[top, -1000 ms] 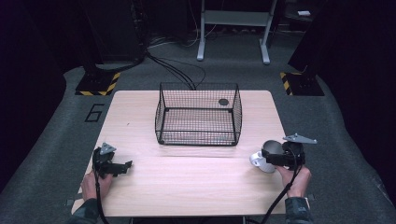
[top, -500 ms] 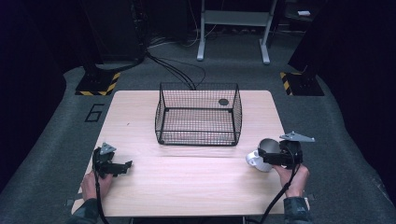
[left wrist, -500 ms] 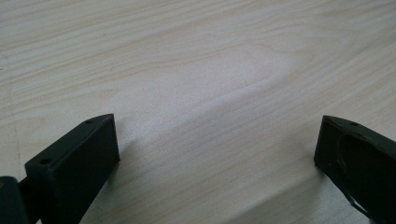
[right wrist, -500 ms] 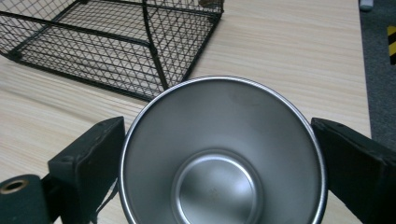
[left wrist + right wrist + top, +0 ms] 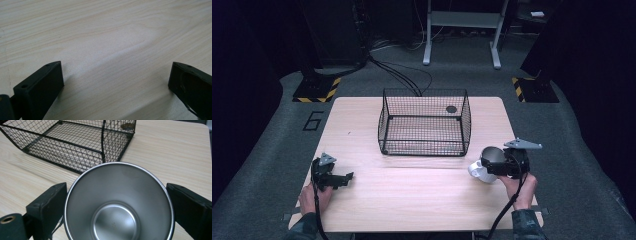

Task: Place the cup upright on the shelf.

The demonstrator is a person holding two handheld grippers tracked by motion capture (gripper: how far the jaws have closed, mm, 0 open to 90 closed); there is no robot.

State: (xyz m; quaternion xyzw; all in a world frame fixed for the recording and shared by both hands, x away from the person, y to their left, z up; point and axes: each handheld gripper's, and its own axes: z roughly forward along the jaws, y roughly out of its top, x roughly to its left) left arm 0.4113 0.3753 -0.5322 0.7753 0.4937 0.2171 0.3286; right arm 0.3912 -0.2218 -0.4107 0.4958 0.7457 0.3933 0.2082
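From the high view, the right gripper (image 5: 492, 167) holds a steel cup (image 5: 486, 164) at the near right of the table (image 5: 362, 115), just near-right of the black wire basket (image 5: 424, 122); the left gripper (image 5: 343, 178) rests at the near left, well apart. A painted "6" (image 5: 313, 120) marks the floor left of the table. In the left gripper view, the jaws stand wide apart over bare wood, holding nothing. In the right gripper view, the jaws flank the cup (image 5: 117, 202), its mouth facing the camera, seemingly clamping its sides. I judge the cup is being carried; the next move calls for lifting it over the basket (image 5: 75, 142) rim. No brand or label is readable.
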